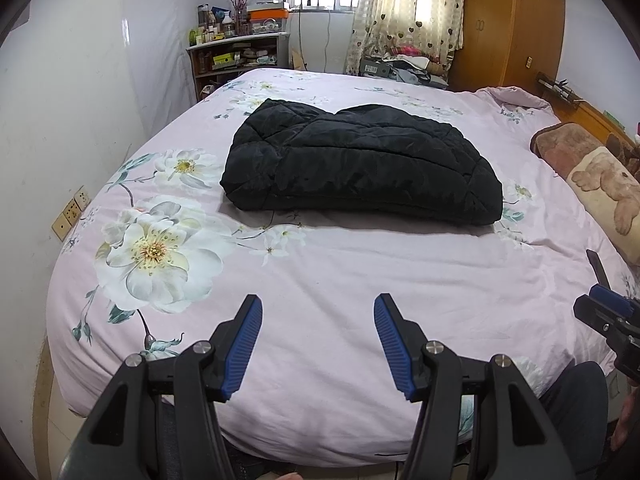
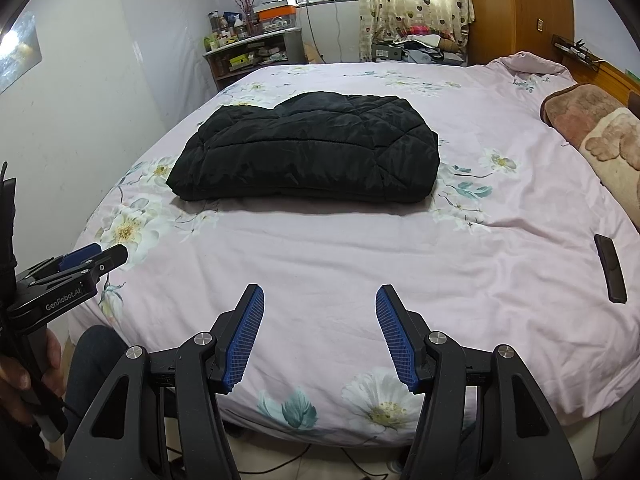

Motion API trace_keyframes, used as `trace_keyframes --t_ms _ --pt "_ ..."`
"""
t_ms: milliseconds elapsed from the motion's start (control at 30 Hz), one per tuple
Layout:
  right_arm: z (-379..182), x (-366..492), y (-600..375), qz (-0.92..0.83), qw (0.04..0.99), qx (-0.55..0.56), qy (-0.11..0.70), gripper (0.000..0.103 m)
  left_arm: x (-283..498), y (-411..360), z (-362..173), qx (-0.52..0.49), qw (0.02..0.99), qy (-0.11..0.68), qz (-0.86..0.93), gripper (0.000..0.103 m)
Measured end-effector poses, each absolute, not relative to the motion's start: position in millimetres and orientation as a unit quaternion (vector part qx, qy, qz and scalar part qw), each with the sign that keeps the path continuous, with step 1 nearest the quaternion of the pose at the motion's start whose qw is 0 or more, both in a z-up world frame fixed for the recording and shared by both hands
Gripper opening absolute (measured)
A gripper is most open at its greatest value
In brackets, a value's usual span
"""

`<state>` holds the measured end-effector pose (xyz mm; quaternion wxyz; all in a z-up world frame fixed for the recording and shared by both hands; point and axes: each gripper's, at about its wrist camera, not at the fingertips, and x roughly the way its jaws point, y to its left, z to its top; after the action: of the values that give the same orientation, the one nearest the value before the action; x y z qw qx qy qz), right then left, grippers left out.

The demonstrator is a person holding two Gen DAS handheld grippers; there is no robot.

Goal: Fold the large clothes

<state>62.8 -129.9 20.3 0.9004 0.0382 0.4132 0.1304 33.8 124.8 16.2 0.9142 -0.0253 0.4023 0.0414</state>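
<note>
Jaws first, both sets: left gripper (image 1: 318,344) and right gripper (image 2: 320,336) stand apart, roughly two-thirds spread, blue pads facing each other across bare sheet. Nothing between them, nothing touched; both hang over the near edge of the bed (image 1: 360,400), pointed down and forward.

Side by side: right gripper shows at the right rim of the left view, left gripper at the left rim of the right view, so they sit level with each other.

Beyond the jaws, a wide strip of empty floral sheet. A dark flat remote-like object (image 2: 610,268) lies off to the right of the right jaws, apart from everything.

Farther ahead, well clear of both: black quilted jacket (image 1: 360,164), already a compact folded bundle at mid-bed. Long axis runs crosswise to the jaws' line. From the left jaws it sits slightly right of straight ahead, from the right slightly left; neither hand looks clearly nearer. Judgement: fold appears largely done; any further move needs a forward reach.
</note>
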Motion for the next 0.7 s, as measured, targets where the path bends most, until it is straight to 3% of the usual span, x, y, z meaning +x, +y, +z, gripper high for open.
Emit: trace_keyframes --t_ms 700 --pt "15.8 64.7 -135.5 0.127 0.898 0.037 0.420 0.059 36.7 117.0 13.2 -0.012 0.914 0.403 0.047 0.060"
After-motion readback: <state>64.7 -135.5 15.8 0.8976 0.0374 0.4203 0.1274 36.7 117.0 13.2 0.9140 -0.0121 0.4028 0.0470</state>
